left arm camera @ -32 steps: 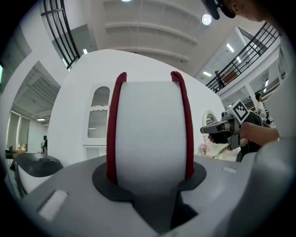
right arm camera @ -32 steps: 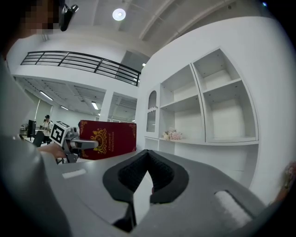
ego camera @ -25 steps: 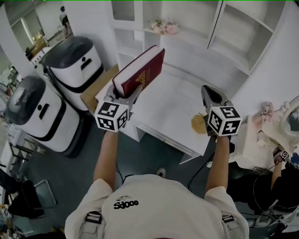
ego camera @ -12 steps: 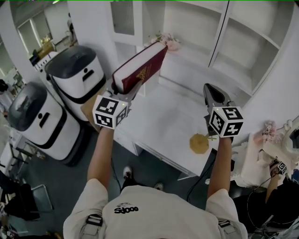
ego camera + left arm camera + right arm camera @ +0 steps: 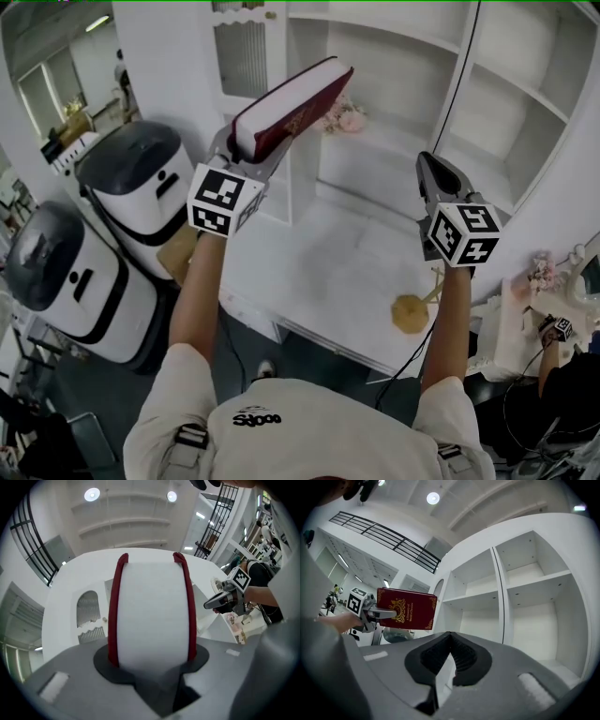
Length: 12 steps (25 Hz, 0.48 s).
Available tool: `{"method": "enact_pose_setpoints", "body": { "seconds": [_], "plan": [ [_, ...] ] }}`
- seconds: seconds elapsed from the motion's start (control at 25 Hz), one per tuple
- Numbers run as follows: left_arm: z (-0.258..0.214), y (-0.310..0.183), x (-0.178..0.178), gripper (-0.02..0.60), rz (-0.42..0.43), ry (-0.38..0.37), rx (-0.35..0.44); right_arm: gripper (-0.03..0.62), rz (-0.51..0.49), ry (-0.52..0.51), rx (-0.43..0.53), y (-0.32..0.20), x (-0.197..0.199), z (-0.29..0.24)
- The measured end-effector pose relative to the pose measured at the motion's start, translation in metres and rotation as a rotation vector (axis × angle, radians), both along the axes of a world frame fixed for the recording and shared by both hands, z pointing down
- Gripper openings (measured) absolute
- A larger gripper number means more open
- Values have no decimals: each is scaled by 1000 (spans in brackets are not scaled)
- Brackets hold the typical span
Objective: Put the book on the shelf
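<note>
A tall white shelf unit (image 5: 394, 56) fills the far side of the head view, its open compartments bare apart from a small bunch of pink flowers (image 5: 342, 117) on a low ledge. In front of it stands a white desk (image 5: 319, 272), and the person (image 5: 300, 431) reaches over the desk with both arms raised. Two rounded white machines (image 5: 141, 183) stand on the floor to the left, clear of the reach.

The book (image 5: 291, 117), dark red with gold ornament on its cover, is in the air in front of the shelf unit and not yet on any shelf. The left gripper (image 5: 253, 155) has its jaws clamped on the book's near end. The book points away and slightly upward toward the shelves. Holding it by one end probably leaves the far end free to slide into a compartment. Which compartment is the target cannot be told.

The right gripper (image 5: 429, 167) is raised beside it, well apart, with its jaws closed together on nothing. It looks ready to steady the book.

A dark cable (image 5: 466, 56) hangs down the shelf unit's middle divider and could get in the way there. A small gold ornament (image 5: 410, 312) sits near the desk's front edge, below both arms.
</note>
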<state>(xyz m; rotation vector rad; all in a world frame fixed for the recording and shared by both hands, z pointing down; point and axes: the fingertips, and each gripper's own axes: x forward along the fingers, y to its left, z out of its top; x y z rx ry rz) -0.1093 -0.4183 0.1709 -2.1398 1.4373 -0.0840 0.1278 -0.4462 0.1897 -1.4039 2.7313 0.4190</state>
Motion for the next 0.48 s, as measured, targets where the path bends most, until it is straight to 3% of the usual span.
{"method": "enact_pose_setpoints", "body": {
  "seconds": [0.48],
  "plan": [
    [-111,-37,-24,233,-1,-245,234,2,39,4,79,-40,-29,-54]
  ]
}}
